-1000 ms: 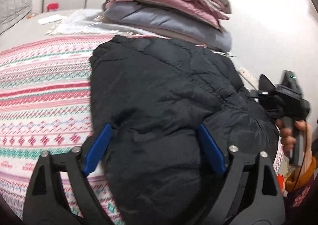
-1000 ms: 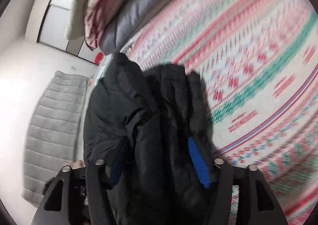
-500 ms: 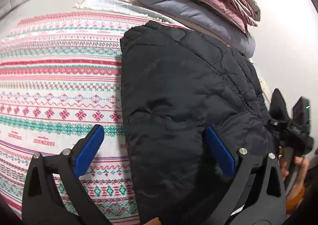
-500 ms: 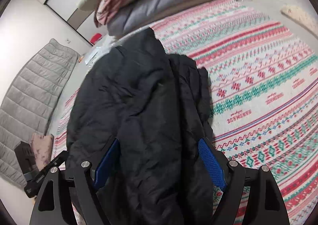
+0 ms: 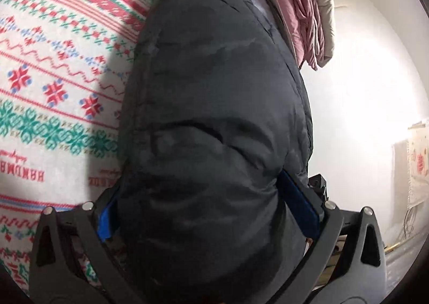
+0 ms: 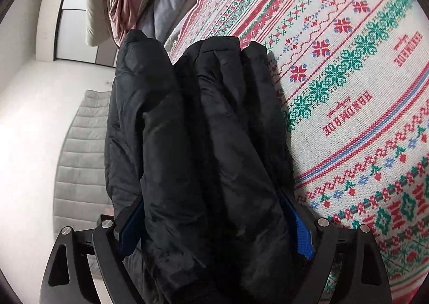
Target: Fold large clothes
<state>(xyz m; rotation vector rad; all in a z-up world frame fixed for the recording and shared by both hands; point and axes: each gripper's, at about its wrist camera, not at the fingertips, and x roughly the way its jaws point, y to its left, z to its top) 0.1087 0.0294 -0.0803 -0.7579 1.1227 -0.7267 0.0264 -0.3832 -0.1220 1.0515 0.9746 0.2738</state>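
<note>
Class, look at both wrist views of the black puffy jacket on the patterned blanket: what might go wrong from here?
1. The jacket bulges between both open tongs, left and right, whose jaws are opening; its thick folds may spring apart.
2. It lies against the stacked bedding, so pushing it could topple that pile.
3. Dragging it may wrinkle the blanket.

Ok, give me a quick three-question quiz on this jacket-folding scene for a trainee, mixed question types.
1. True or false: the black puffer jacket lies on a plain white sheet.
2. What sits between the fingers of the left gripper and the right gripper? A) jacket fabric B) a pillow C) nothing
3. Fill in: the word stitched on the patterned blanket reads ____.

Key: 1 false; 2 A; 3 HANDMADE.
</note>
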